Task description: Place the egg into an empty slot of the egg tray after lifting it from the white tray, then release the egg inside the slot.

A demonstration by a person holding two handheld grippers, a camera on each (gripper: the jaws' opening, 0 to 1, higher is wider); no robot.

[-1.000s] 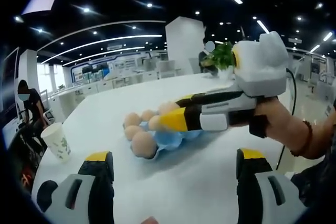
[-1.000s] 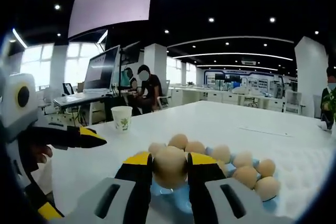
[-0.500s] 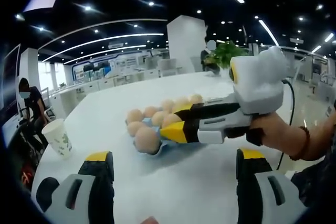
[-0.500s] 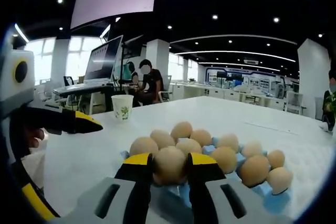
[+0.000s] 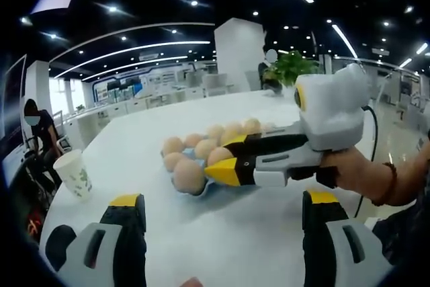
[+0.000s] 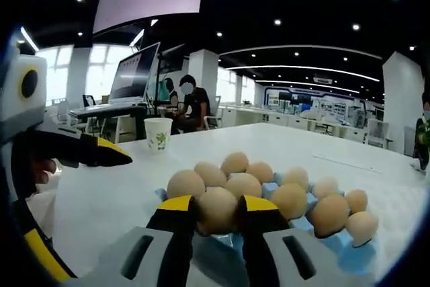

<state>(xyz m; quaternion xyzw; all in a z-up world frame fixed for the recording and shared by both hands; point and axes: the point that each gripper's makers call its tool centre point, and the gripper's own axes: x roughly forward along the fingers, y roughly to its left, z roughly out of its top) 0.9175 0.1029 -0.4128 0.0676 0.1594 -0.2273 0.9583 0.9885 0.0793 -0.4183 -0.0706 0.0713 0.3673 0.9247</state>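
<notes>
In the right gripper view, an egg (image 6: 216, 210) is being clamped between the yellow-tipped jaws of the right gripper (image 6: 217, 213), which are closed against its sides. The egg is being held just above the near edge of the blue egg tray (image 6: 349, 260), where other eggs are sitting in rows. In the left gripper view, the right gripper (image 5: 232, 163) is being seen from the side, held by a hand (image 5: 353, 169) over the tray (image 5: 205, 186). The left gripper (image 5: 222, 210) is being held with its jaws spread wide, nothing between them, near the counter (image 5: 228, 240) and well apart from the tray; it is also being shown at the left of the right gripper view (image 6: 101, 156).

The counter is being seen as a broad, white, glossy surface. A paper cup (image 5: 72, 174) is standing upright on it, well apart from the tray. Beyond, an open office is being lit by long ceiling strips; a plant (image 5: 290, 68), a white pillar (image 5: 238, 48) and rows of desks are being shown, and a monitor (image 6: 138, 78) with seated people (image 6: 191, 105) behind the cup (image 6: 158, 142).
</notes>
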